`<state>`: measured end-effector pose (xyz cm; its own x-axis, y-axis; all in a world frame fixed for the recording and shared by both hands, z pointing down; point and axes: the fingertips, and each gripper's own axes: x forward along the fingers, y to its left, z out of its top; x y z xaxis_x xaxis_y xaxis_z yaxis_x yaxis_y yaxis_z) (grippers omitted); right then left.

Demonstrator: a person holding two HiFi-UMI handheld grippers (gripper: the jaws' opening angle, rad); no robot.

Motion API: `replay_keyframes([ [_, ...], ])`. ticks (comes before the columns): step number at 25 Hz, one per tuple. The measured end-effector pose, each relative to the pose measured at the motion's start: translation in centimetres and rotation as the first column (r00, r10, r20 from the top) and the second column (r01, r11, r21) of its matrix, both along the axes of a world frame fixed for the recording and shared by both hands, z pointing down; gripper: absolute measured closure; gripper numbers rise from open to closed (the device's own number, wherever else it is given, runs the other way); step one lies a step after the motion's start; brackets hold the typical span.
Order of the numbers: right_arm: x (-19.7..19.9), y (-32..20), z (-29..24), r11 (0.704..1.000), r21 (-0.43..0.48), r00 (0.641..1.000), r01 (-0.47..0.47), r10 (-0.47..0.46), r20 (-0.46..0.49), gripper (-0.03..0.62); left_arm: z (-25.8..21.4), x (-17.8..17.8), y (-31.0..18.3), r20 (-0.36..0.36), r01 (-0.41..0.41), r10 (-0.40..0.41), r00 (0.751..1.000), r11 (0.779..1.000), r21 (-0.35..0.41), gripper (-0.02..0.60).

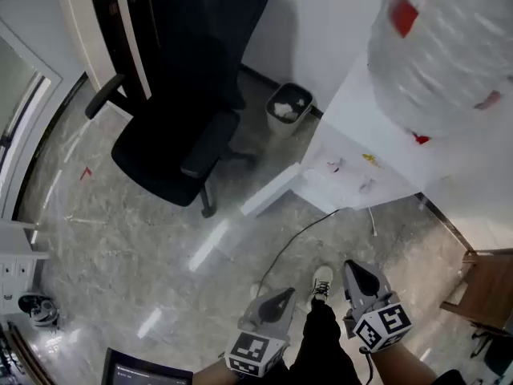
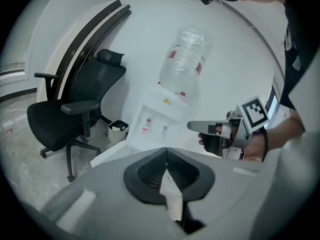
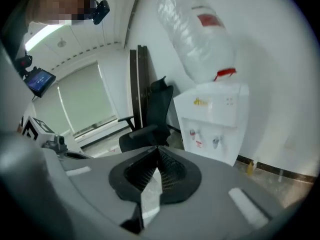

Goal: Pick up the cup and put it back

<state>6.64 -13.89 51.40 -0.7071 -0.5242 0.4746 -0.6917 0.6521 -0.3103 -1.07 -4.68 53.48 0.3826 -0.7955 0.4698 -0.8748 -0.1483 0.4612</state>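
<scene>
Approach step: left gripper (image 1: 279,301) and right gripper (image 1: 359,274) both hold jaws together, empty. Cup appears in no view; next move likely calls for locating it near water dispenser (image 1: 345,167), then opening jaws

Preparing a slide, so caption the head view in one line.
Left gripper and right gripper, both shut and empty, hang above a floor before a water dispenser, office chair and waste bin.
</scene>
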Motion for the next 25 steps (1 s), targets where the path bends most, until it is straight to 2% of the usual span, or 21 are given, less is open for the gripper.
replay_keyframes([
  [5,1.7,4.2,-11.4,0.988,0.043,0.987,-0.145,0.142,0.073,0.586,-9.6,0.0,2.1,0.031,-0.066,0.063,0.997,0.994,0.091,0.578],
  [9,3.0,7.9,-17.1,0.974,0.117,0.973,-0.197,0.179,0.149,0.586,-14.4,0.4,3.5,0.07,-0.067,0.055,0.996,0.982,0.178,0.578],
  [13,4.8,13.0,-18.8,0.965,0.155,0.965,-0.213,0.183,0.186,0.586,-16.7,2.6,6.3,0.049,-0.037,0.027,0.998,0.978,0.204,0.578],
  [17,7.1,18.8,-19.0,0.967,0.139,0.96,-0.213,0.18,0.215,0.586,-17.3,6.1,11.1,0.083,-0.098,0.082,0.993,0.975,0.198,0.578],
  [22,9.5,24.4,-18.3,0.967,0.091,0.945,-0.238,0.209,0.252,0.586,-17.1,8.3,16.1,0.119,-0.141,0.122,0.985,0.975,0.172,0.578],
  [25,10.7,26.6,-18.8,0.958,0.116,0.939,-0.263,0.226,0.259,0.586,-17.4,9.5,18.0,0.14,-0.171,0.146,0.979,0.967,0.188,0.578],
])
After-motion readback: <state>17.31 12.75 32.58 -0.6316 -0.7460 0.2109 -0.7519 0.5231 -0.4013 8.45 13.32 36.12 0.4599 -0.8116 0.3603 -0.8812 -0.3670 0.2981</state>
